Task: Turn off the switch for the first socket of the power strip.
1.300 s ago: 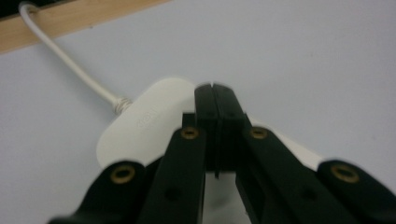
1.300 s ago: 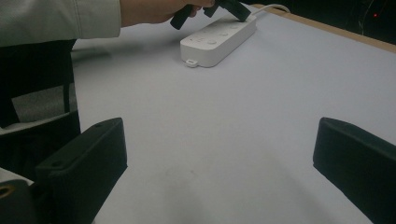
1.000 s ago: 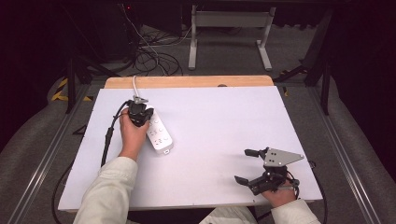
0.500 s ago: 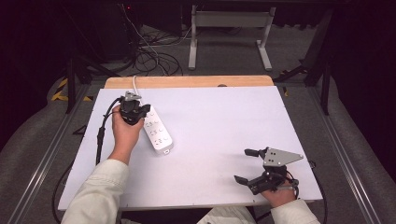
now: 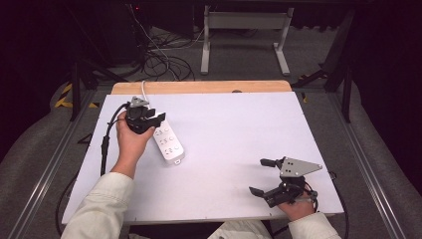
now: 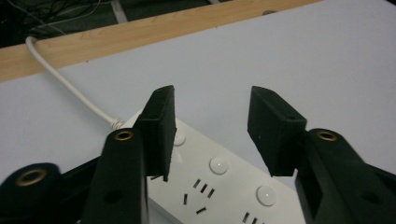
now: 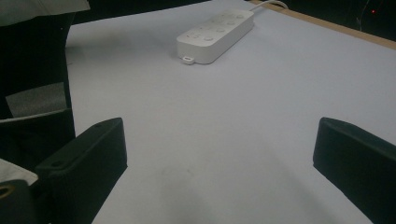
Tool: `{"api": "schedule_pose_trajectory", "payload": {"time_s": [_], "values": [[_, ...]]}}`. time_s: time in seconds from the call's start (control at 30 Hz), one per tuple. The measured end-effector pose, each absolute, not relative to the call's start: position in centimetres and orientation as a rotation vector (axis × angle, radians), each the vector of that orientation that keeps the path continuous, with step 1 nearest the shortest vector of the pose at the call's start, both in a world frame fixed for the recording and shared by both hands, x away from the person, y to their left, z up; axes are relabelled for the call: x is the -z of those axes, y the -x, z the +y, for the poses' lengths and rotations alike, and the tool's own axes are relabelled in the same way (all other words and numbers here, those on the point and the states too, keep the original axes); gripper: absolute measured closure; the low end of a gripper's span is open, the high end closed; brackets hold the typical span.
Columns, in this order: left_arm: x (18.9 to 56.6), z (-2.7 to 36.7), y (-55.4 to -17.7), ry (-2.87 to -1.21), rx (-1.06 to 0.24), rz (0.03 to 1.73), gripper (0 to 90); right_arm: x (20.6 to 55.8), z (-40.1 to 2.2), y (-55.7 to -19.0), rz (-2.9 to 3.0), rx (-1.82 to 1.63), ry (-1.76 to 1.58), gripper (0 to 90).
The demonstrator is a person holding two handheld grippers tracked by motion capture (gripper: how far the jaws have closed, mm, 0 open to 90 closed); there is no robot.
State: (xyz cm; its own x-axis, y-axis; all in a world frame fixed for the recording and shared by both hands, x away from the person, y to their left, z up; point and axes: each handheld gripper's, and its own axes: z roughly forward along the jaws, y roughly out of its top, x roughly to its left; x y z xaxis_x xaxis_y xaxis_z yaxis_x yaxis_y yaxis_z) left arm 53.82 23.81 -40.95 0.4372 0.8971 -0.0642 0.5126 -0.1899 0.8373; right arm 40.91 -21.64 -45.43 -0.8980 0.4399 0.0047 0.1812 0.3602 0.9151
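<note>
A white power strip (image 5: 169,143) lies on the left half of the white table (image 5: 239,129), and its white cable (image 5: 143,89) runs off over the far wooden edge. My left gripper (image 5: 155,119) hovers open just above the strip's cable end. In the left gripper view its jaws (image 6: 211,95) stand apart over the power strip (image 6: 219,186), where round switches and sockets show, with the cable (image 6: 70,88) beyond. My right gripper (image 5: 257,176) rests open near the front right corner, with nothing between its jaws. In the right gripper view (image 7: 219,128) the power strip (image 7: 217,30) lies far ahead.
A wooden strip (image 5: 199,87) borders the table's far edge. Behind it are a metal stand (image 5: 244,30) and tangled cables (image 5: 164,59) on the floor. A black cable (image 5: 104,144) trails from the left gripper along the table's left side.
My left gripper has shifted slightly left and away, toward the strip's cable end. The power strip and the right gripper have stayed put.
</note>
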Motion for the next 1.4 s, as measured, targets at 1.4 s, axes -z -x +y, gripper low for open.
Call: {"api": "schedule_pose_trajectory", "payload": {"time_s": [1.4], "values": [[39.5,24.7,-40.0,-1.797,-0.364,0.732,16.6,45.2,-21.5,-40.6,2.373,-1.551,-0.544,3.3]]}}
